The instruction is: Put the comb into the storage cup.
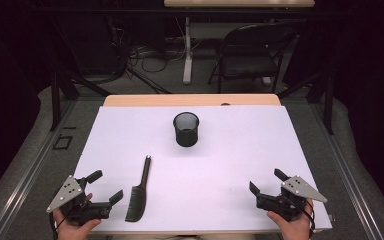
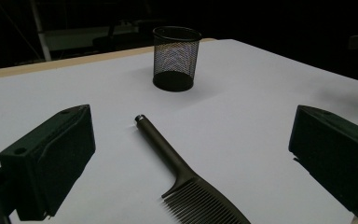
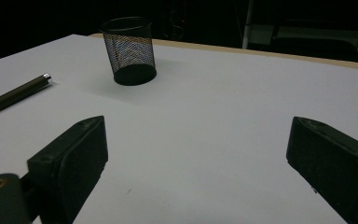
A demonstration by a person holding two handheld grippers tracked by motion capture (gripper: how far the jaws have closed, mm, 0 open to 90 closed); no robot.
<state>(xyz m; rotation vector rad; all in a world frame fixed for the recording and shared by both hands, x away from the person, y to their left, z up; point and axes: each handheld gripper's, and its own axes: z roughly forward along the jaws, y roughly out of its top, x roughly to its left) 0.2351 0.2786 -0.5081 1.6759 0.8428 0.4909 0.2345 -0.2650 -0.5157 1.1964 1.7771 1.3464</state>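
A black mesh cup (image 1: 186,129) stands upright near the middle of the white table (image 1: 240,150). A dark comb (image 1: 139,192) lies flat at the front left, its handle pointing away toward the cup. My left gripper (image 1: 105,186) rests at the front left corner, open, just left of the comb's teeth. In the left gripper view the comb (image 2: 186,177) lies between the wide-apart jaws, with the cup (image 2: 175,58) beyond. My right gripper (image 1: 267,182) sits open at the front right with nothing between its jaws. The right gripper view shows the cup (image 3: 129,51) and the comb's handle tip (image 3: 18,93).
The table's wooden far edge (image 1: 190,100) shows behind the white surface. A folding chair (image 1: 250,55), cables and a table leg (image 1: 187,50) stand on the floor beyond. Dark metal frame rails (image 1: 55,95) flank the table.
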